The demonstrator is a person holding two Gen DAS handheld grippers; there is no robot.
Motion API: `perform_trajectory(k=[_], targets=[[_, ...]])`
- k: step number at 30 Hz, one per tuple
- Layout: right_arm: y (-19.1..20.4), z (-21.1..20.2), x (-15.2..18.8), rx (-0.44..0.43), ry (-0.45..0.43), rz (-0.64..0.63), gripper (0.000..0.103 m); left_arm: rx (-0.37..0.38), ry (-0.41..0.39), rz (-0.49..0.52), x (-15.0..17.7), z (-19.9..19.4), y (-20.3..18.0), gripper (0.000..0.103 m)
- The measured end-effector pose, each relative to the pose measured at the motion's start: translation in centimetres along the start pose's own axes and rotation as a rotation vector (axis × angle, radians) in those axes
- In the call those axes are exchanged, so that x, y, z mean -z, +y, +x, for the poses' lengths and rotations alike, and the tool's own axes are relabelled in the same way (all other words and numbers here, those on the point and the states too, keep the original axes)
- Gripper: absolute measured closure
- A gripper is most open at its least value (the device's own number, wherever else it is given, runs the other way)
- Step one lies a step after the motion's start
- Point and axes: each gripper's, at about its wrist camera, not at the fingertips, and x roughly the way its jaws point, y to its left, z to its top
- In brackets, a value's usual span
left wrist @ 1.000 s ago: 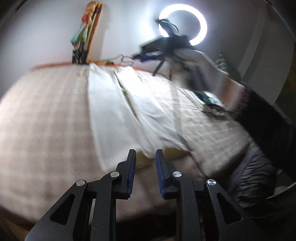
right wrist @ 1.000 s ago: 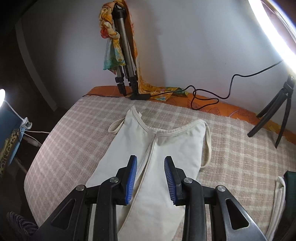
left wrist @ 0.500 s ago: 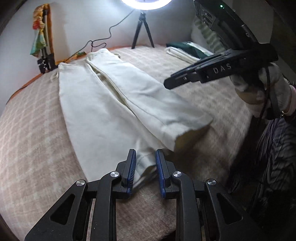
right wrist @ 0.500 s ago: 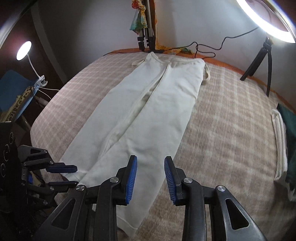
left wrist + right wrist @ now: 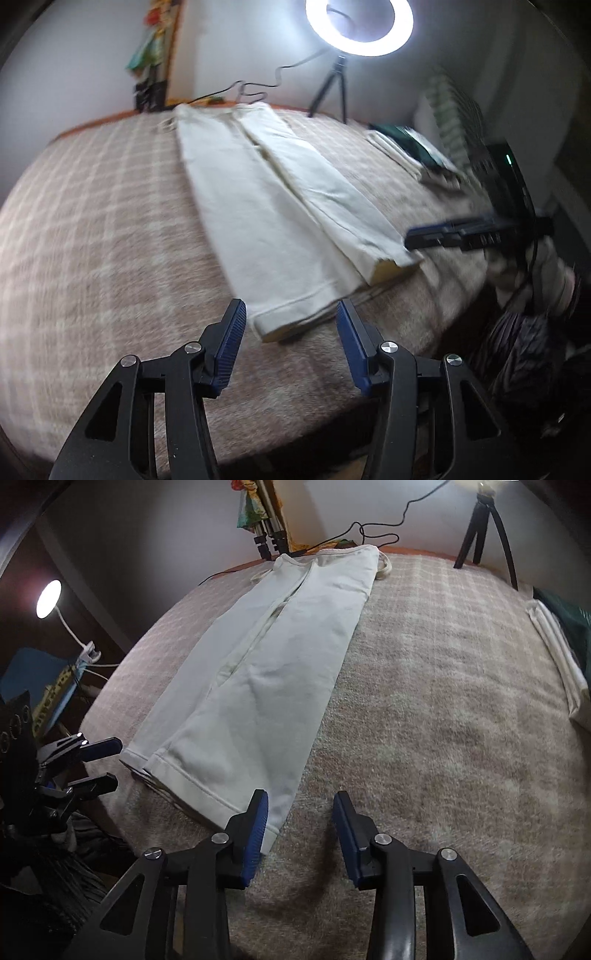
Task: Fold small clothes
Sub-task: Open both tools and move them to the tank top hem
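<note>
Cream trousers point(image 5: 266, 672) lie flat on the checked bed point(image 5: 424, 701), cuffs at its near edge; left gripper point(image 5: 288, 336) and right gripper point(image 5: 299, 830) fingers are opening, holding nothing

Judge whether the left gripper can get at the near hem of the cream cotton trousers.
Probably yes: the left gripper has opening jaws just short of the cream cotton trousers' hem, with only checked blanket between them.
</note>
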Motion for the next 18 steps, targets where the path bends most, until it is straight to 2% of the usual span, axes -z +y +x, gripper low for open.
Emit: perform_trajectory(k=[5,8,13,17,18], targets=[[-1.7,-0.1,-0.1,-0.113,-0.001,0.114,0.057,0.106,0.042,-0.253,-0.2,1.0,3.6,0.053],[-2.8,0.0,0.2,-0.195,0.002,0.178,0.057,0.169,0.072,-0.343,0.2,1.9,4.6,0.053],[-3.5,0.3,0.5,-0.28,-0.001,0.232,0.057,0.227,0.09,-0.364,0.0,2.5,4.2,0.056],[-3.1,0.9,0.6,-0.344,0.021,0.228,0.058,0.236,0.099,-0.326,-0.5,2.9,3.3,0.056],[-2.8,1.0,0.5,-0.343,0.023,0.214,0.059,0.242,0.105,-0.321,-0.5,3.0,3.2,0.06]])
